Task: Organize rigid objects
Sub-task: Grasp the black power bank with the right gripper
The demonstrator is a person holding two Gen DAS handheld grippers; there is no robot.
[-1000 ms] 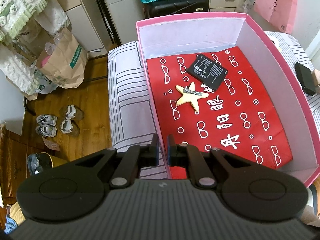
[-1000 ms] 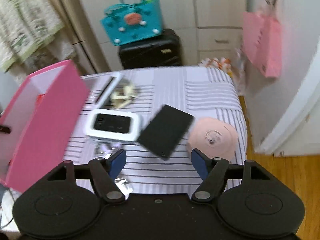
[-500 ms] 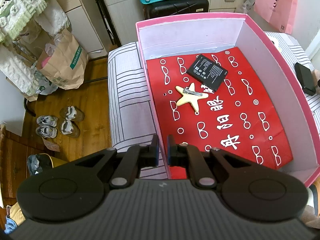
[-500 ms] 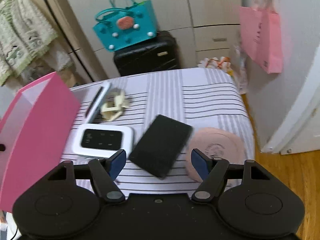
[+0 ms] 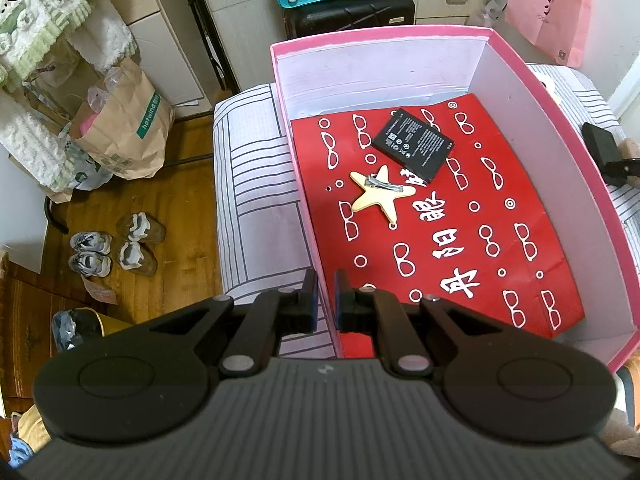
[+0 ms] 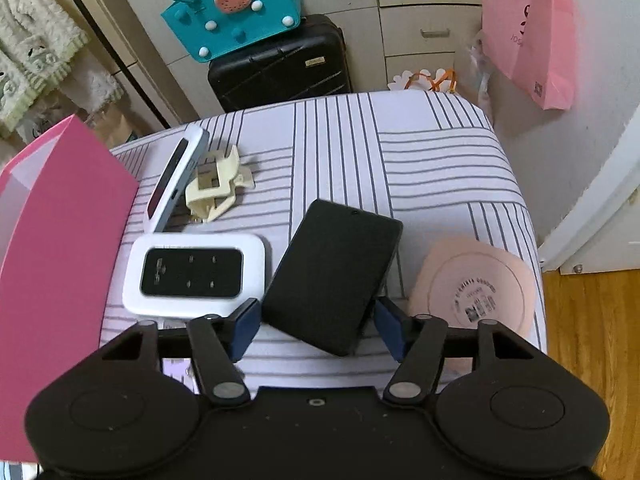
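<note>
My left gripper (image 5: 325, 292) is shut on the near left wall of the pink box (image 5: 288, 128), one finger on each side. Inside, on red paper, lie a black battery (image 5: 414, 150) and a cream star hair clip (image 5: 380, 196). My right gripper (image 6: 316, 322) is open, its blue pads on either side of the near end of a black rectangular case (image 6: 334, 276) lying on the striped cloth. The box's outer wall (image 6: 52, 248) stands to its left.
A white pocket router (image 6: 196, 274), a white phone (image 6: 176, 174) leaning on the box, a cream claw clip (image 6: 218, 190) and a pink round disc (image 6: 476, 280) lie on the striped table (image 6: 400, 152). A black suitcase (image 6: 280, 66) and pink bag (image 6: 532, 36) stand behind.
My right gripper has moved forward and down, so the black case now lies between its open pads. My left gripper has stayed clamped on the box wall.
</note>
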